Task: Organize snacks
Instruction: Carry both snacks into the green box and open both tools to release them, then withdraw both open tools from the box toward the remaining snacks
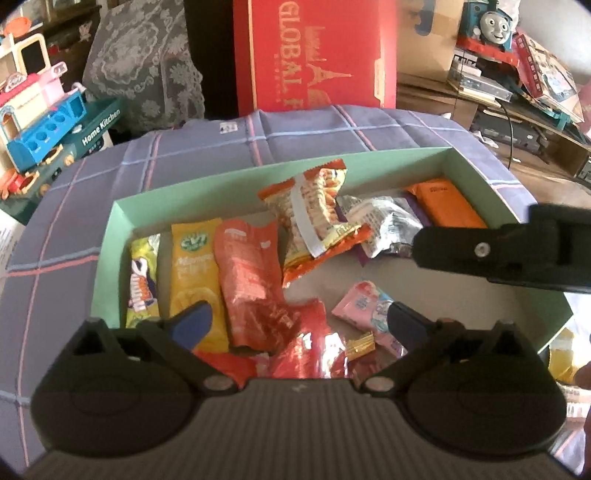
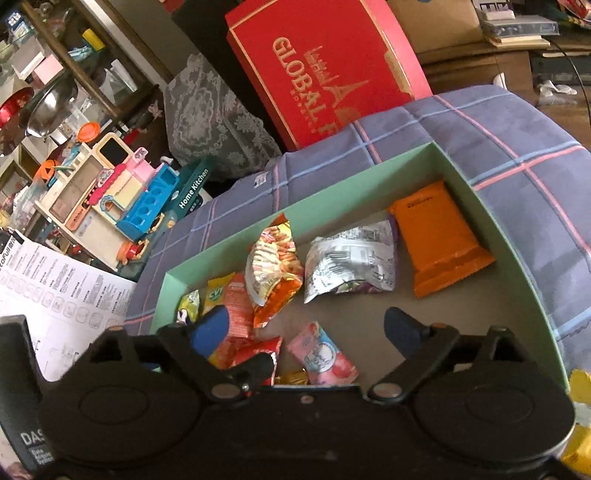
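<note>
A shallow green box point(image 1: 207, 184) point(image 2: 369, 173) on a plaid cloth holds several snack packets. At its left lie a yellow mango packet point(image 1: 194, 273) and a salmon pouch point(image 1: 249, 280). A striped orange snack bag point(image 1: 317, 218) point(image 2: 275, 266) lies in the middle, with a silver packet point(image 1: 380, 221) point(image 2: 351, 262) and an orange packet point(image 1: 448, 203) point(image 2: 439, 243) to its right. A pink packet point(image 1: 364, 306) point(image 2: 321, 356) and red wrappers point(image 1: 306, 347) lie near the front. My left gripper point(image 1: 299, 326) is open and empty above the front packets. My right gripper point(image 2: 304, 326) is open and empty over the box; it also shows in the left wrist view point(image 1: 498, 251).
A red gift box point(image 1: 317, 51) point(image 2: 325, 70) stands behind the table. A toy kitchen set point(image 1: 44, 122) point(image 2: 122, 195) is at the left, with printed sheets point(image 2: 62, 295) nearby. A Thomas toy train point(image 1: 491, 26) and shelf clutter are at the right. Yellow packets point(image 2: 580, 384) lie outside the box's right corner.
</note>
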The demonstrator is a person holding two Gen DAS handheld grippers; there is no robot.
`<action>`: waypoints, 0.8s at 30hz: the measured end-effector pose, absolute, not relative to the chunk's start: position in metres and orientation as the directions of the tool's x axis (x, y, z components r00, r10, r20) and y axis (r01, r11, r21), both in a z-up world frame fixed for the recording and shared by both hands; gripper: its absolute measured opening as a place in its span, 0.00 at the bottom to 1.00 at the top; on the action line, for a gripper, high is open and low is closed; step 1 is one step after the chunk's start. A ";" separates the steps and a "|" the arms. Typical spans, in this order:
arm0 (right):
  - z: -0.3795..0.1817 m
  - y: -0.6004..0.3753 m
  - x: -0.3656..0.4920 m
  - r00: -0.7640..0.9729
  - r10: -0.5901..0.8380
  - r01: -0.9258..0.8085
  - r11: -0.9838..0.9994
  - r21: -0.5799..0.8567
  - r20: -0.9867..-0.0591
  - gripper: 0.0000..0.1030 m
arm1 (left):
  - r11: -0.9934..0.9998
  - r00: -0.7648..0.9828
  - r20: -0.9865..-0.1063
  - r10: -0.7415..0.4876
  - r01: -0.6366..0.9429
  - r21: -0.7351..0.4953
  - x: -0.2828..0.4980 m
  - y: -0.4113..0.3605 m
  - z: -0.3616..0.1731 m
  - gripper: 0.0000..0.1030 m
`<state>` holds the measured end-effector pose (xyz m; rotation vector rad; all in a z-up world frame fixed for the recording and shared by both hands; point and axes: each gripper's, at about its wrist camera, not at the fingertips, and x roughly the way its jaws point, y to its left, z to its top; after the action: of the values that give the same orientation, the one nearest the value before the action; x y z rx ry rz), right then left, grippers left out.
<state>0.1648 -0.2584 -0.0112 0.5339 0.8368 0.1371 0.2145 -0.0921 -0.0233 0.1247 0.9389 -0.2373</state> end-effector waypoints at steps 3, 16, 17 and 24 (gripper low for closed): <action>-0.010 -0.261 0.160 0.677 0.315 0.099 0.857 0.506 -0.665 0.99 | 0.969 0.568 -0.809 -0.152 0.248 -0.008 0.210 -0.091 -0.019 1.00; 0.000 -0.276 0.123 0.688 0.296 0.118 0.855 0.505 -0.663 1.00 | 0.962 0.576 -0.796 -0.187 0.273 -0.028 0.170 -0.099 0.006 1.00; 0.001 -0.278 0.119 0.689 0.295 0.120 0.854 0.506 -0.662 1.00 | 0.960 0.577 -0.793 -0.193 0.279 -0.030 0.166 -0.100 0.009 1.00; 0.004 -0.289 0.084 0.696 0.291 0.118 0.855 0.504 -0.656 1.00 | 0.943 0.566 -0.789 -0.238 0.329 -0.048 0.129 -0.113 0.016 1.00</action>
<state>0.0840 -0.2888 0.0037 0.5508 0.8053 0.1019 0.1294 -0.1134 0.0161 0.1088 0.9103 -0.3340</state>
